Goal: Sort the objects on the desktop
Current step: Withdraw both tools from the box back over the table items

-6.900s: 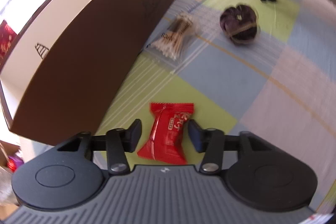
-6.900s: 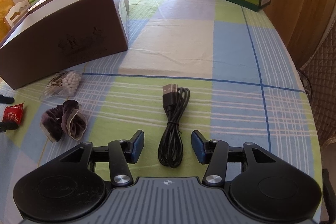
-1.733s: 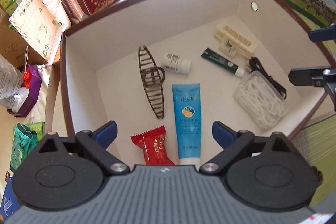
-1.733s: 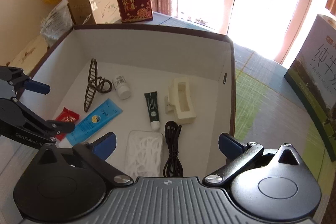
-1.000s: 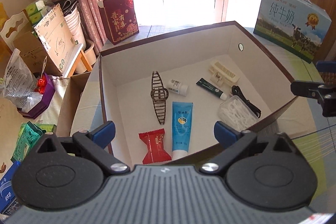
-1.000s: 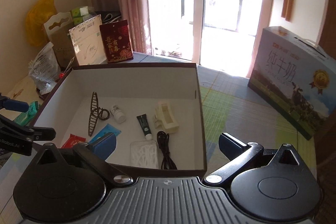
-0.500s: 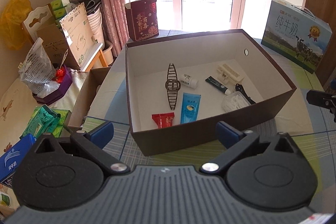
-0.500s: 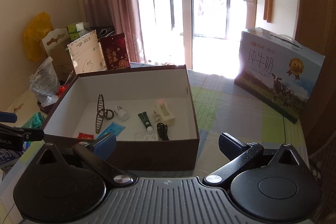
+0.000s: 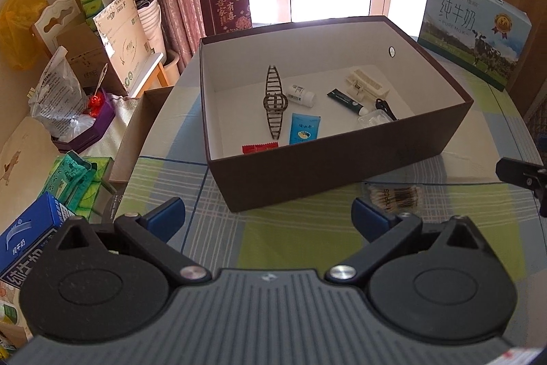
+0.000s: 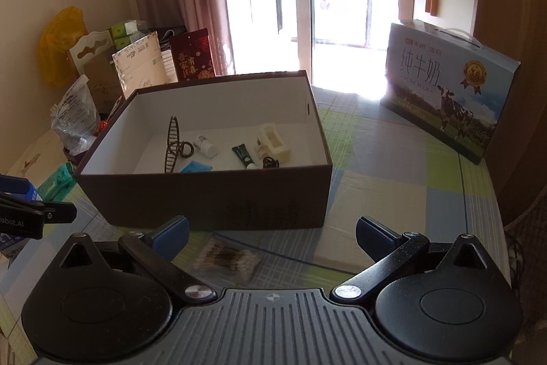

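Both hand-held grippers, left (image 9: 268,214) and right (image 10: 271,233), gape empty; cotton swab packet (image 10: 227,257) lies flat near box (image 10: 218,197), so your pinch may slip.

The right gripper (image 10: 271,233) hangs above the checked tablecloth (image 10: 393,194) with its blue-padded jaws spread wide and nothing between them; just beyond them a clear packet of cotton swabs (image 10: 227,257) lies on the cloth, near the front wall of the brown box (image 10: 212,197). Inside the box lie a dark hair clip (image 10: 172,147), a small white bottle (image 10: 205,146), a dark green tube (image 10: 242,156), a cream clip (image 10: 273,141), a black cable (image 10: 270,163) and a blue tube (image 10: 195,167); the left gripper's fingers (image 10: 54,212) show at the left edge, and a milk carton box (image 10: 448,89) stands far right on the table.
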Demonstrator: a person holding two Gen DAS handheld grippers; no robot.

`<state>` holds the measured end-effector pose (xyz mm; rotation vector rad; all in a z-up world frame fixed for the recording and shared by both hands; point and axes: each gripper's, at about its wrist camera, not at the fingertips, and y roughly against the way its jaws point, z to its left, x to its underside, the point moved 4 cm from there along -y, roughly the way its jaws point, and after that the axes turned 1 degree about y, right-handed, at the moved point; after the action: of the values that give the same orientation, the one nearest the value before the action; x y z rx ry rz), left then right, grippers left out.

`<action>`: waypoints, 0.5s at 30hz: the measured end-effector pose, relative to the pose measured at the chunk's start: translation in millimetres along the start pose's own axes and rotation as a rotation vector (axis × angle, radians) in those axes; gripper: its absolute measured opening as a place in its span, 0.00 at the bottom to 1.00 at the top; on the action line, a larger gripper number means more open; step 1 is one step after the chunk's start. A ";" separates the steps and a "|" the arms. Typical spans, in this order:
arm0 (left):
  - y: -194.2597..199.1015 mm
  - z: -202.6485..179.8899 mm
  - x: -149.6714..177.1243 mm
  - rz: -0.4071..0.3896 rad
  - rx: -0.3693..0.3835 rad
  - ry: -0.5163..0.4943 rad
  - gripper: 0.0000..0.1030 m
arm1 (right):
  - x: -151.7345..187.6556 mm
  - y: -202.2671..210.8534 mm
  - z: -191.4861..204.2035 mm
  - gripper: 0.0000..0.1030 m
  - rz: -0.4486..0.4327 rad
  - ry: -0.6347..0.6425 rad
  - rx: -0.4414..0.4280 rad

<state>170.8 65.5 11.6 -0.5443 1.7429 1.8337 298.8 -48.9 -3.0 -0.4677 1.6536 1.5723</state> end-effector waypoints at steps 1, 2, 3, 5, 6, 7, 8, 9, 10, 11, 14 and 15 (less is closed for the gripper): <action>0.2 -1.0 1.3 0.000 0.002 -0.003 0.99 | 3.2 -0.1 0.5 0.98 0.005 0.003 0.003; 0.2 -1.8 2.7 0.000 0.005 -0.005 0.99 | 7.2 -0.4 0.4 0.98 0.011 0.002 0.005; -0.6 -3.6 4.1 0.002 0.007 -0.008 0.99 | 10.0 -0.7 0.5 0.98 0.017 0.000 0.005; -3.4 -7.1 7.5 0.011 0.009 -0.011 0.99 | 15.2 -1.4 0.2 0.98 0.032 -0.011 0.003; -4.9 -8.6 9.3 0.017 0.012 -0.012 0.99 | 17.6 -2.3 0.0 0.98 0.040 -0.017 0.001; -6.3 -10.3 11.4 0.022 0.017 -0.013 0.99 | 20.5 -3.4 -0.6 0.98 0.049 -0.023 0.000; -7.6 -12.2 13.3 0.027 0.022 -0.014 0.99 | 23.8 -4.2 -0.4 0.98 0.058 -0.026 -0.002; -9.1 -14.0 14.7 0.033 0.026 -0.017 0.99 | 27.3 -4.7 -0.1 0.98 0.065 -0.030 -0.004; -10.7 -15.8 16.5 0.039 0.028 -0.019 0.99 | 30.7 -4.9 0.2 0.98 0.074 -0.033 -0.010; -12.5 -17.5 18.3 0.045 0.029 -0.021 0.99 | 34.0 -5.6 0.3 0.98 0.082 -0.036 -0.016; -18.1 -20.0 23.4 0.062 0.033 -0.017 0.99 | 44.5 -6.9 1.6 0.98 0.107 -0.043 -0.023; -19.4 -20.7 24.7 0.066 0.033 -0.016 0.99 | 47.6 -7.9 1.4 0.98 0.116 -0.044 -0.023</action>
<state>162.5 47.9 -20.6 -0.4632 1.7970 1.8458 275.5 -37.0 -43.5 -0.3522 1.6561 1.6762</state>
